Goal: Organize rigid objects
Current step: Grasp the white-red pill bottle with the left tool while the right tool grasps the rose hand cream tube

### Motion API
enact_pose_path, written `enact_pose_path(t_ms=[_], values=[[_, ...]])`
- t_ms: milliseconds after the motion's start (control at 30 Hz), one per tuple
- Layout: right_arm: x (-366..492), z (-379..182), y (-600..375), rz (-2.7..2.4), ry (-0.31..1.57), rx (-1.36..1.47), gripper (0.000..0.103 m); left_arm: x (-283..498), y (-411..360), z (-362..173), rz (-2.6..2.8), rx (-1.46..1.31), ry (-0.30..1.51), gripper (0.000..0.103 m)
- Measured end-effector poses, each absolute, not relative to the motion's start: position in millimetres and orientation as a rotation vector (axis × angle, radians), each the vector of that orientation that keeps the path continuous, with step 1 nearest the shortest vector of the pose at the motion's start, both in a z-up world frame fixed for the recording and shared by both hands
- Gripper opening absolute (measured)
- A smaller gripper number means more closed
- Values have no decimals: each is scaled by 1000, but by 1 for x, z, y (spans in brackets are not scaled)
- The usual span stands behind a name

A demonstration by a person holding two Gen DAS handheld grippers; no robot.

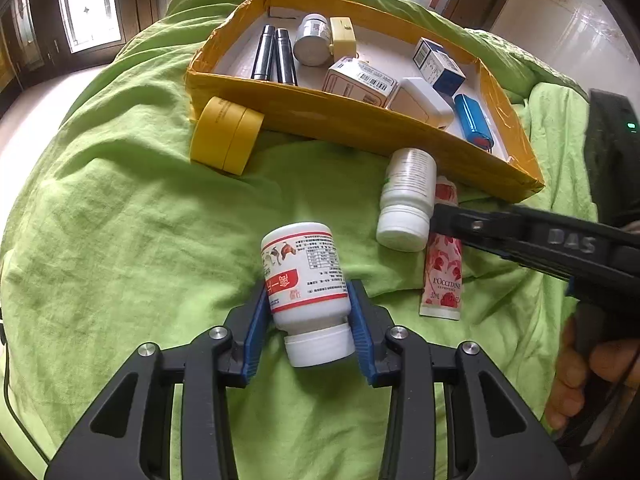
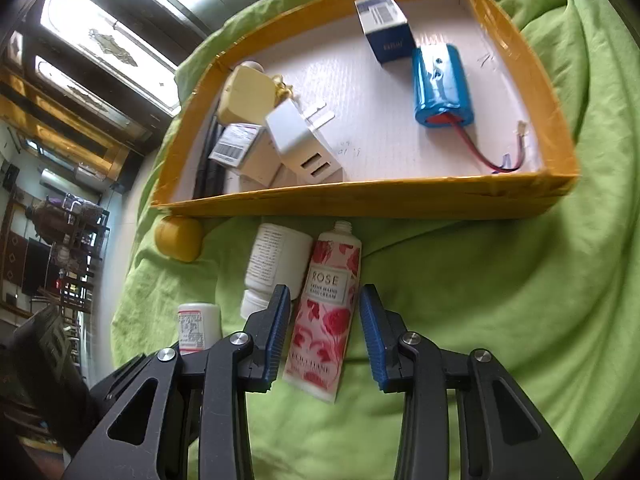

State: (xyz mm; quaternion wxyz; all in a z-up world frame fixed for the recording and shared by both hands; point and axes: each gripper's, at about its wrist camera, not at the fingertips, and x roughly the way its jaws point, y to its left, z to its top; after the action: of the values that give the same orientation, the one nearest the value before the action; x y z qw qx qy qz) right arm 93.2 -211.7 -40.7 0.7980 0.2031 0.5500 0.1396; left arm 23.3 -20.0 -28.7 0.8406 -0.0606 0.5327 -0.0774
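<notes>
On a rumpled green cloth [image 1: 120,220], the left gripper [image 1: 310,312] pinches a white bottle with a red-banded label [image 1: 304,280], both blue pads pressed to its sides just above the cap. The right gripper [image 2: 325,334] straddles a rose-print hand cream tube [image 2: 324,312] lying flat on the cloth; its left pad sits against the tube's edge, while the right pad stands clear, so the jaws are spread around it rather than pinching. A plain white bottle [image 2: 276,264] lies touching the tube on its left, crowding that side of the approach. A round yellow jar [image 1: 226,136] rests on its side against the front wall of a shallow yellow-taped cardboard tray [image 1: 344,120]. Already in the tray: two black tubes [image 1: 274,56], a silver-lidded jar [image 1: 312,40], a pale yellow case [image 1: 343,36], a white carton with a barcode [image 1: 358,80], a white USB charger [image 2: 304,144], a blue and white box [image 2: 386,26] and a blue battery pack [image 2: 438,80] with red leads. A person's hand [image 1: 588,376] grips the right tool's handle.
</notes>
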Motion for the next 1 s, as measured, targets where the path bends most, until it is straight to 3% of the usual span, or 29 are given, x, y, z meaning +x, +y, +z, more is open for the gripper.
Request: enact_pose_path(t_ms=[1000], values=[[51,-15,-229,342,1112,446,29,21,-11,-19,-171,-186,1055,35]])
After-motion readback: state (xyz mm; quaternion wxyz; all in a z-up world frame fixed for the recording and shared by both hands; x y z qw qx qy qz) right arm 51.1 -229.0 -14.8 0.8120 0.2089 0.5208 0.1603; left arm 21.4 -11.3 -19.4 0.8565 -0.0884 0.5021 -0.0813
